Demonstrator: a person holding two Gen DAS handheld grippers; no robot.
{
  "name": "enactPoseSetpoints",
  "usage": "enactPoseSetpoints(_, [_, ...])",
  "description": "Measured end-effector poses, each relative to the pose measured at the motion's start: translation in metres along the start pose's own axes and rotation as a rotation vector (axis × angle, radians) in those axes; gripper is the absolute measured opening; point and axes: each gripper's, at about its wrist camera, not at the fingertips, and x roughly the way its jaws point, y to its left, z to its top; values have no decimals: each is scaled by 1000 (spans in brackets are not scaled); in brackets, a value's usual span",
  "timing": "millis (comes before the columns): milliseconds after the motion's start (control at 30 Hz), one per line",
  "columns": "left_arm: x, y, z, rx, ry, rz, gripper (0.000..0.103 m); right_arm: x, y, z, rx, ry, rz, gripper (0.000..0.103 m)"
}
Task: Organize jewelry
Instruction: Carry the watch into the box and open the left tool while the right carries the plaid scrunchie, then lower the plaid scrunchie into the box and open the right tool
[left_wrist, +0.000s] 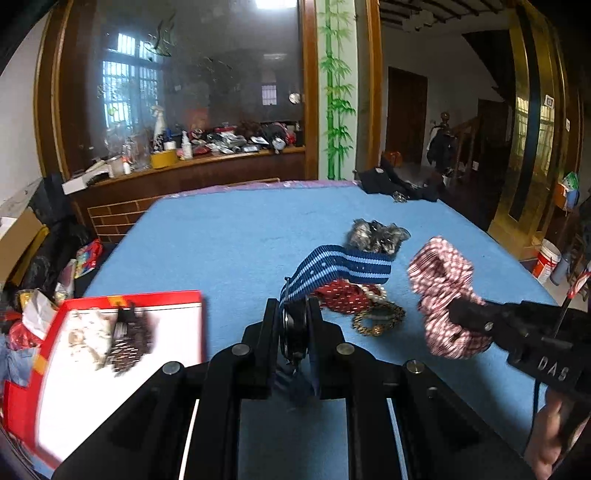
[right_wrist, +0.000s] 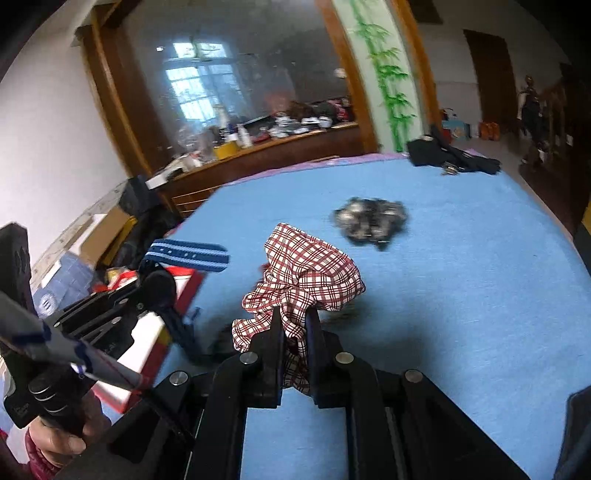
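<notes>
Left gripper (left_wrist: 293, 314): fingers pressed together on the blue striped band (left_wrist: 343, 267). The band's lower end is pinched between the pads; the rest sticks up and forward past the fingertips, off the blue tablecloth (left_wrist: 221, 240). A dark frayed end hangs down between the fingers toward the camera.

Right gripper (right_wrist: 293, 325): fingers closed on the red-and-white plaid scrunchie (right_wrist: 310, 273). The fabric bunches above and ahead of the fingertips, with a fold trailing down between the pads. In the left wrist view the same scrunchie is held clear of the cloth, right of the blue band and not touching it.

On the tablecloth, just beyond the left fingertips: a dark red dotted scrunchie (left_wrist: 341, 297), a pearl strand (left_wrist: 376, 293) against its right side, and a gold-and-black chain bracelet (left_wrist: 376, 319) nearer the near edge. The blue band overlaps the red scrunchie in view; cannot tell whether they touch.

A grey mottled hair piece (right_wrist: 371, 218) lies towards the middle of the surface, apart from both grippers.

A red-rimmed white box (left_wrist: 122, 354) sits at the near left corner, left of the left gripper; it holds a dark patterned piece (left_wrist: 129, 343), blurred.

A black cloth bundle (left_wrist: 399, 182) lies at the far right corner.

A hand (right_wrist: 59, 439) grips the left tool's handle.
</notes>
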Motion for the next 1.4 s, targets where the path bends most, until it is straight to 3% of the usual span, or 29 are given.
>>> enactPoseSetpoints(267, [-48,58,-12,-56,-30,70,14,5,65,4,-76,5,112,13])
enactPoseSetpoints(533, [-77,138,-37,-155,-27,194,14,28,113,-3,-133,57,192,14])
enactPoseSetpoints(733, [-75,186,-59,-238,33,227,14,49,134,-8,-157,94,224,14])
enactPoseSetpoints(967, [-65,193,-68,-260,60,209,14,72,148,-14,-149,166,265,14])
enactPoseSetpoints(1233, [-56,194,-74,-260,90,207,14,115,165,-5,-182,218,178,14])
enactPoseSetpoints(1400, [-51,193,-76,-260,101,196,14,154,170,-3,-181,308,138,14])
